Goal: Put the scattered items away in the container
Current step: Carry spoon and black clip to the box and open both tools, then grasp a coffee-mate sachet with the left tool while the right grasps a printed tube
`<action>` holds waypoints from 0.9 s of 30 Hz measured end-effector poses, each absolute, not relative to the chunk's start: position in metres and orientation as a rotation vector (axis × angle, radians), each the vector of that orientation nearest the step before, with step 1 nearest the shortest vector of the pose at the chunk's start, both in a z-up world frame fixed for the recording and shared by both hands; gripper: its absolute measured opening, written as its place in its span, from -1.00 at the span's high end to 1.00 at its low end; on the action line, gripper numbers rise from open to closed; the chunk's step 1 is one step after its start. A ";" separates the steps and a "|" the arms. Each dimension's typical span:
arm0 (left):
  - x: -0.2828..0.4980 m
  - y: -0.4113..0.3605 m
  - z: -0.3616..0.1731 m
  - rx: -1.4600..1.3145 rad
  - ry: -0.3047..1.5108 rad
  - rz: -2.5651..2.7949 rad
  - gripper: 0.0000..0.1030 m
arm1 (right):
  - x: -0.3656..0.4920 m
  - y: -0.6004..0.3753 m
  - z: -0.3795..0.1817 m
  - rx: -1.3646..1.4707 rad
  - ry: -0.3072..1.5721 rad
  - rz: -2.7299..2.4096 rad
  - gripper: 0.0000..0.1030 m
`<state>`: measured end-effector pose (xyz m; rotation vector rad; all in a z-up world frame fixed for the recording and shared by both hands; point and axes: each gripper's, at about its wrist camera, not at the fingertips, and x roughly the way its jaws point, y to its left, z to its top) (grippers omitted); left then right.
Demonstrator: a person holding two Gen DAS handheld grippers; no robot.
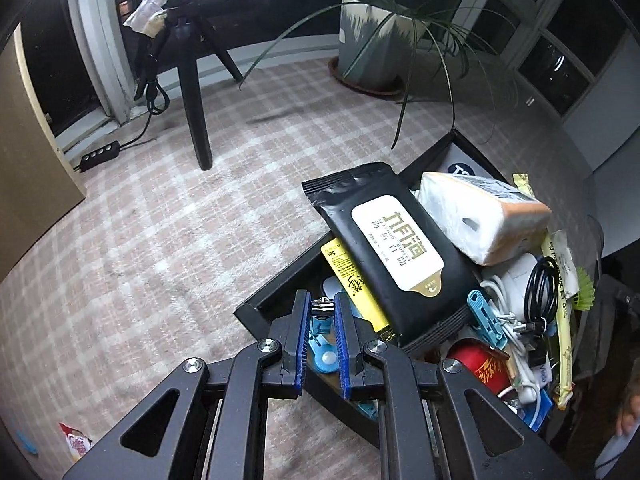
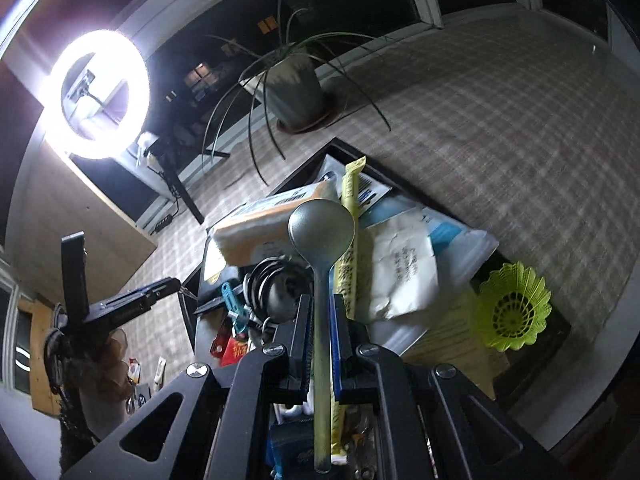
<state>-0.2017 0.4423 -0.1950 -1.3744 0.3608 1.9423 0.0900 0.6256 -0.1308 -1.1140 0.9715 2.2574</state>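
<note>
A black box (image 1: 280, 280) on the checked cloth holds many items: a black wipes pack (image 1: 396, 240), a white tissue pack (image 1: 480, 216), a yellow packet (image 1: 356, 284), cables and a blue clip (image 1: 486, 318). My left gripper (image 1: 322, 308) hovers over the box's near-left corner, shut on a small metal-tipped blue item (image 1: 321, 320). My right gripper (image 2: 322, 312) is shut on the handle of a grey spoon (image 2: 322, 232), held above the box (image 2: 304, 164). A green shuttlecock (image 2: 510, 312) lies at the box's right edge.
A tripod (image 1: 192, 92) with a ring light (image 2: 98, 92) stands at the back left, with a cable and switch (image 1: 100, 154). A potted plant (image 1: 372, 40) stands behind the box. A coffee sachet (image 1: 76, 444) lies at the lower left. The left gripper shows in the right wrist view (image 2: 136, 300).
</note>
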 end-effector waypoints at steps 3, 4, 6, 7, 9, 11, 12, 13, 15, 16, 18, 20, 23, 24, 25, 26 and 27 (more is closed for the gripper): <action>-0.201 0.447 -0.197 -1.372 0.381 1.934 0.74 | 0.087 0.633 -0.134 -1.120 0.970 2.242 0.87; -0.201 0.449 -0.197 -1.375 0.386 1.930 0.72 | 0.085 0.636 -0.135 -1.128 0.966 2.239 0.87; -0.203 0.451 -0.199 -1.408 0.386 1.908 0.36 | 0.082 0.637 -0.136 -1.149 0.956 2.246 0.82; -0.204 0.451 -0.198 -1.413 0.375 1.901 0.14 | 0.079 0.638 -0.137 -1.164 0.939 2.236 0.81; -0.204 0.447 -0.191 -1.381 0.359 1.922 0.11 | 0.079 0.639 -0.135 -1.160 0.928 2.223 0.55; -0.205 0.442 -0.184 -1.370 0.347 1.936 0.11 | 0.081 0.640 -0.132 -1.134 0.929 2.224 0.29; -0.205 0.438 -0.181 -1.368 0.338 1.942 0.11 | 0.082 0.640 -0.130 -1.125 0.922 2.227 0.26; -0.206 0.434 -0.178 -1.365 0.330 1.951 0.10 | 0.082 0.640 -0.129 -1.127 0.917 2.228 0.26; -0.207 0.422 -0.171 -1.354 0.313 1.970 0.08 | 0.081 0.637 -0.125 -1.131 0.908 2.238 0.26; -0.207 0.417 -0.168 -1.348 0.308 1.976 0.04 | 0.081 0.636 -0.124 -1.129 0.908 2.243 0.26; -0.205 0.400 -0.161 -1.326 0.297 2.000 -0.06 | 0.081 0.631 -0.120 -1.121 0.910 2.256 0.26; -0.201 0.379 -0.153 -1.293 0.302 2.036 -0.08 | 0.077 0.622 -0.115 -1.121 0.910 2.281 0.26; -0.197 0.338 -0.146 -1.257 0.308 2.101 -0.08 | 0.066 0.602 -0.110 -1.146 0.891 2.332 0.25; -0.196 0.315 -0.144 -1.254 0.297 2.131 -0.09 | 0.061 0.594 -0.109 -1.160 0.879 2.353 0.24; -0.197 0.303 -0.143 -1.260 0.291 2.148 -0.10 | 0.058 0.587 -0.108 -1.170 0.871 2.367 0.23; -0.198 0.279 -0.143 -1.280 0.279 2.185 -0.11 | 0.050 0.574 -0.107 -1.190 0.851 2.397 0.21; -0.199 0.262 -0.144 -1.293 0.267 2.205 -0.14 | 0.045 0.567 -0.106 -1.203 0.840 2.413 0.19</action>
